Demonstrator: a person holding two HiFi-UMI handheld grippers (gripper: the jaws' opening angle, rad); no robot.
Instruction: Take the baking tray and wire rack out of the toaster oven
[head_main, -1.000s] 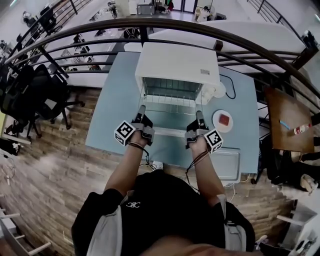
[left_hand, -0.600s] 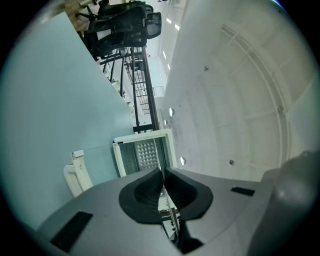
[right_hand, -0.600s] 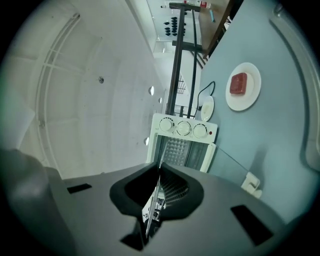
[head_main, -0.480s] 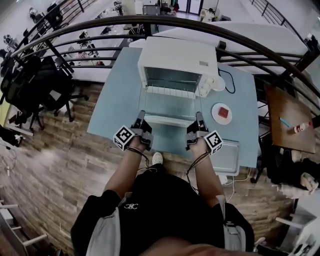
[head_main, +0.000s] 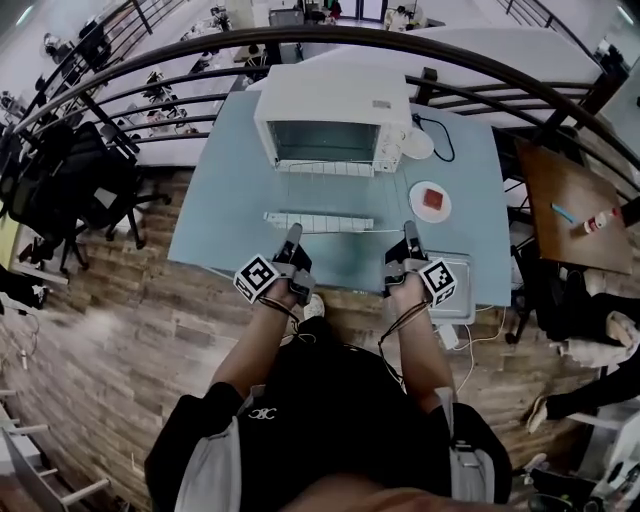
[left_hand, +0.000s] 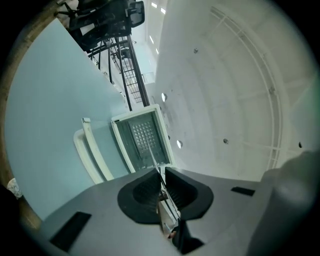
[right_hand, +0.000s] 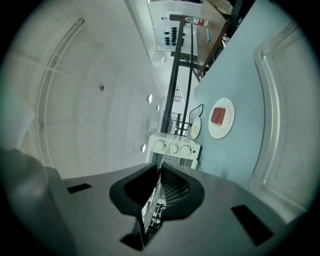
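The white toaster oven (head_main: 335, 120) stands at the back of the blue table (head_main: 225, 215), with its door (head_main: 318, 221) folded down flat. A thin wire rack (head_main: 388, 231) hangs level in front of the door, clear of the oven, and is hard to make out from above. My left gripper (head_main: 293, 236) is shut on the rack's left edge and my right gripper (head_main: 410, 232) on its right edge. In the left gripper view the rack (left_hand: 151, 152) is a thin wire clamped in the gripper (left_hand: 161, 172). The right gripper (right_hand: 159, 167) pinches it edge-on (right_hand: 150, 210). The grey baking tray (head_main: 458, 300) lies on the table's front right corner.
A white plate (head_main: 430, 201) with a red piece lies right of the oven door. A second small white disc (head_main: 418, 146) and a black cable (head_main: 440, 140) sit beside the oven. Curved black railings (head_main: 300, 45) run behind the table. A brown side table (head_main: 565, 205) is at right.
Both grippers have drawn back toward the person, away from the oven. The wire rack came out of the oven with them and now hangs past the open door.
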